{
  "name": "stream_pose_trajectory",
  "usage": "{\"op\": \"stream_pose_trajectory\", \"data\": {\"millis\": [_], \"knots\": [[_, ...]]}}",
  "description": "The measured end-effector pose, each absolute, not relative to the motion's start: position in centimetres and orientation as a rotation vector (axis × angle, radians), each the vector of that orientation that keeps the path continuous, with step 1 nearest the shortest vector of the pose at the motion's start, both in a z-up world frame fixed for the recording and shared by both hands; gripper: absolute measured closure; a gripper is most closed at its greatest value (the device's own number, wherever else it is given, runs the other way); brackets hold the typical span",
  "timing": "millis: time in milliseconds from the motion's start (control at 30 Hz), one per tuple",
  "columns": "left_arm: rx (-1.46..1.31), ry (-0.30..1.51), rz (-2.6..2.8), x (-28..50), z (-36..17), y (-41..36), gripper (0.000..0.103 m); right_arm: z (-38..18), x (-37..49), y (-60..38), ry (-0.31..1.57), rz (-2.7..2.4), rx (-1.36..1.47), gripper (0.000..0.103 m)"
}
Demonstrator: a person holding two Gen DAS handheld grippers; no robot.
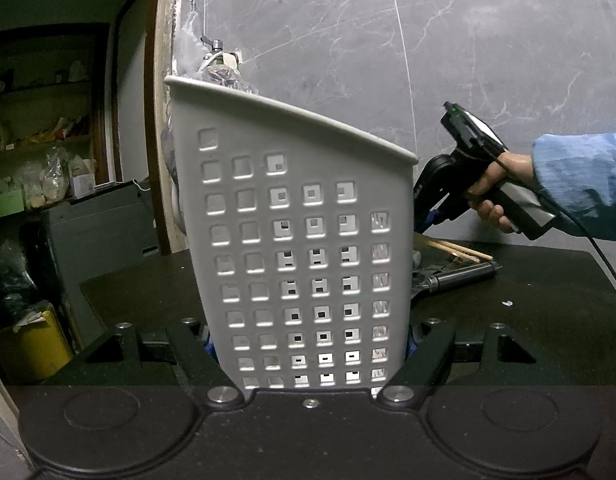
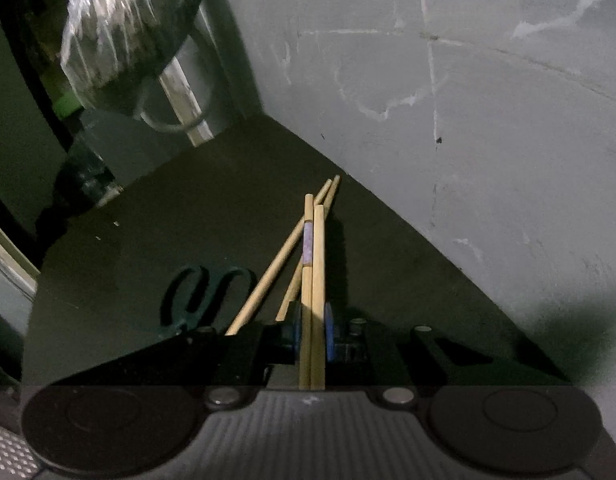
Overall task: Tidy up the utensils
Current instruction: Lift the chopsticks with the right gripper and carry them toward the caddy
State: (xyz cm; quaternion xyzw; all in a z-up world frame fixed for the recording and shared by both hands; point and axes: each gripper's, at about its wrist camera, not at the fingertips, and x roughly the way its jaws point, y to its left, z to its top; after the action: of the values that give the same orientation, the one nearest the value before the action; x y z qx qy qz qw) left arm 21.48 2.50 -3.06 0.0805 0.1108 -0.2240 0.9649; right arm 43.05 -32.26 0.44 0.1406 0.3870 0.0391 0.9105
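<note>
A white perforated utensil holder (image 1: 308, 240) stands on the black table (image 1: 528, 320), tilted a little. My left gripper (image 1: 310, 344) is shut on its lower sides. In the right wrist view my right gripper (image 2: 312, 332) is shut on two wooden chopsticks (image 2: 314, 264), its blue pads (image 2: 328, 332) pressing them together; the sticks point away from me, just above the table. Two more chopsticks (image 2: 275, 264) lie crossed under them. Black scissors (image 2: 203, 296) lie to the left. From the left wrist view, the right gripper (image 1: 428, 200) sits behind the holder's right edge, held by a hand (image 1: 496, 188) in a blue sleeve.
A dark-handled utensil (image 1: 464, 274) and chopsticks (image 1: 452, 249) lie right of the holder. A grey marbled wall (image 2: 468, 120) borders the table's far side. A plastic bag (image 2: 119, 36) hangs at the corner. Left of the table stand a yellow bin (image 1: 31, 344) and a grey cabinet (image 1: 99, 224).
</note>
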Motion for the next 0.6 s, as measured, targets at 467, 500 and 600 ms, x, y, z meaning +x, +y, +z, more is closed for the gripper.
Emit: {"op": "stream_pose_trajectory", "data": {"millis": [467,500,600], "knots": [[0.164,0.226,-0.453,21.5,-3.1,2.5,0.026,2.5,40.2,-32.6,0.578,0.213,0.382,0.09],[0.164,0.226,-0.453,21.5,-3.1,2.5,0.026,2.5,40.1,-32.5,0.57,0.222,0.386,0.09],[0.165,0.228,-0.452,21.4,-3.1,2.4,0.026,2.8,39.3,-32.5,0.547,0.239,0.414,0.09]]}}
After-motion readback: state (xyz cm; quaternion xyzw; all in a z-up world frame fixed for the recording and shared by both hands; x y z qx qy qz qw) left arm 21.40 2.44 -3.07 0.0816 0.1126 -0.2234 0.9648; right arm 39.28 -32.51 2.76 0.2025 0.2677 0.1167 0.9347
